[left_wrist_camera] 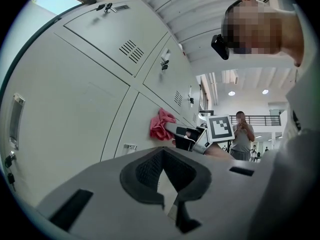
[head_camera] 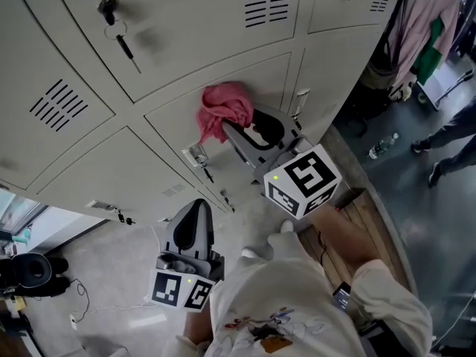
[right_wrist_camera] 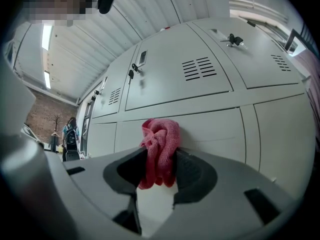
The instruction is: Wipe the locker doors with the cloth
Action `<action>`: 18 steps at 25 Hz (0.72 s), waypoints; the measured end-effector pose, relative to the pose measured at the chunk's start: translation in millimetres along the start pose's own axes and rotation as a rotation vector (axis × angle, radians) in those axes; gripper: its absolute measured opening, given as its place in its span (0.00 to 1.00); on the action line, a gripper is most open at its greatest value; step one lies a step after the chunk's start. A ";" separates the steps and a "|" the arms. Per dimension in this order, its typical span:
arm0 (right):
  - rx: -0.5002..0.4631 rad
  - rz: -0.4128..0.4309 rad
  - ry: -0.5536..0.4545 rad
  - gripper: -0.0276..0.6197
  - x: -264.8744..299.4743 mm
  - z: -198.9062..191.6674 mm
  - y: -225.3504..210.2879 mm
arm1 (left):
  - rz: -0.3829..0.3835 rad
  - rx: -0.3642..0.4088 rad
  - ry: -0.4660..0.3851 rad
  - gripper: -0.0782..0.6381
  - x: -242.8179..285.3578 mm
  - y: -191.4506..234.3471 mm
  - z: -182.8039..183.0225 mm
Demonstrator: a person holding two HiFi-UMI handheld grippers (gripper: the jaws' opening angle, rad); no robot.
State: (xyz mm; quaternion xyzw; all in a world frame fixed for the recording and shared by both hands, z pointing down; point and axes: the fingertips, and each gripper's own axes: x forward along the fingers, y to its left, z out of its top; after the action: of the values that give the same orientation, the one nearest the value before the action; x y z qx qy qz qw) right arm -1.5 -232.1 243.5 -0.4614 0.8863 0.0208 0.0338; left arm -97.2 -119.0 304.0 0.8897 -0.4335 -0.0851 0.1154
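The right tongs (head_camera: 229,130) were closed on the pink cloth (head_camera: 223,110), which sat bunched against a locker door (head_camera: 175,114) a little above the middle of the head view. In the right gripper view the cloth (right_wrist_camera: 161,143) filled the gap between the two dark pads (right_wrist_camera: 192,171) of the right tongs (right_wrist_camera: 160,166). Its folds stood up above the jaw tips and lay against the pale door (right_wrist_camera: 215,129) behind them. The marker cube (head_camera: 301,181) of that gripper showed just right of centre in the head view, below the cloth.

The left tongs (head_camera: 195,216) were lower in that frame, left of centre and apart from the cloth, pointing toward the lockers. In the left gripper view the left tongs (left_wrist_camera: 165,171) were drawn in narrow, the tips close together, with nothing between them. Beyond them, at mid-frame, the cloth (left_wrist_camera: 161,125) showed against the door with the right gripper's marker cube (left_wrist_camera: 220,127) beside it.

A lock with a hanging key (head_camera: 111,17) sat on the upper door at the top left of the head view. A plastic bottle (head_camera: 382,146) lay on the dark floor at the right. A person (left_wrist_camera: 242,135) stood in the background at the right of the left gripper view.
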 end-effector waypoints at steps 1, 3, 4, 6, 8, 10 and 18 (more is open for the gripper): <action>0.001 -0.005 0.000 0.28 -1.5 0.1 -3.5 | -0.003 0.001 0.001 0.11 1.8 -1.9 -0.3; 0.006 -0.017 -0.002 0.28 -4.3 0.4 -11.4 | -0.009 0.001 0.004 0.11 5.4 -5.1 -1.4; 0.008 -0.024 -0.003 0.28 -5.8 0.6 -15.5 | -0.012 0.000 0.007 0.11 6.9 -6.6 -2.4; 0.008 -0.037 -0.003 0.28 -9.1 0.8 -23.8 | -0.016 0.000 0.014 0.11 9.2 -9.6 -4.9; 0.011 -0.053 -0.004 0.28 -12.8 1.3 -33.5 | -0.020 0.000 0.019 0.11 11.7 -12.6 -7.2; 0.016 -0.075 -0.008 0.29 -17.9 2.7 -44.8 | -0.022 -0.001 0.022 0.11 14.1 -16.0 -8.4; 0.047 -0.157 -0.010 0.29 -37.9 2.5 -87.3 | -0.046 0.004 0.031 0.11 23.9 -32.5 -11.1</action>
State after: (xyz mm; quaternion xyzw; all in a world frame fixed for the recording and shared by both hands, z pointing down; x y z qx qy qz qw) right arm 91.8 -251.0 243.5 -0.5285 0.8474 -0.0006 0.0509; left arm -55.4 -117.1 304.3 0.9009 -0.4112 -0.0732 0.1181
